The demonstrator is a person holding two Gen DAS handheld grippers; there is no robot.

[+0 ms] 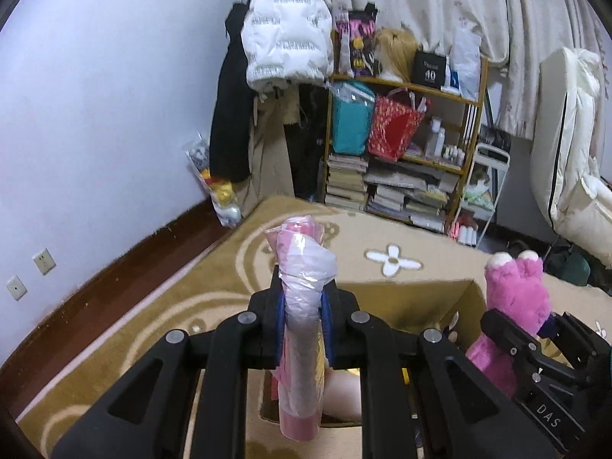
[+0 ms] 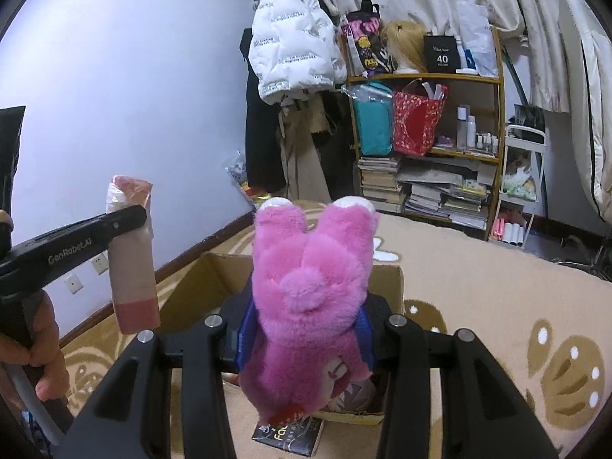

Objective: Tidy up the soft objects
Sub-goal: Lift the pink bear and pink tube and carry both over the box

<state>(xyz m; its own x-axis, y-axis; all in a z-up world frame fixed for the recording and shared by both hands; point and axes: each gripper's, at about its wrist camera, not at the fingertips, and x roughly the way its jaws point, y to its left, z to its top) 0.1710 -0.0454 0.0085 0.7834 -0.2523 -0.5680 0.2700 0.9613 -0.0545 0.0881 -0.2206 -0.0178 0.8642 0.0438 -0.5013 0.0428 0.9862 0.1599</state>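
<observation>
- Pink plastic-wrapped roll is clamped upright in the left gripper; the fuzzy magenta plush toy is clamped in the right gripper.
- Both hang above the open brown cardboard box, so neither looks stowed yet; lowering and releasing likely remain.
- The box sits on a tan carpet with cream flower patterns.
- Beyond: a cluttered wooden bookshelf and a hanging white puffer jacket against a pale wall.

Pink roll: plastic-wrapped bundle, pale pink with a darker pink lower end, held upright above the cardboard box.
Plush toy: bright pink, fluffy, white-tipped ears pointing up, held upright above the same open box.
</observation>
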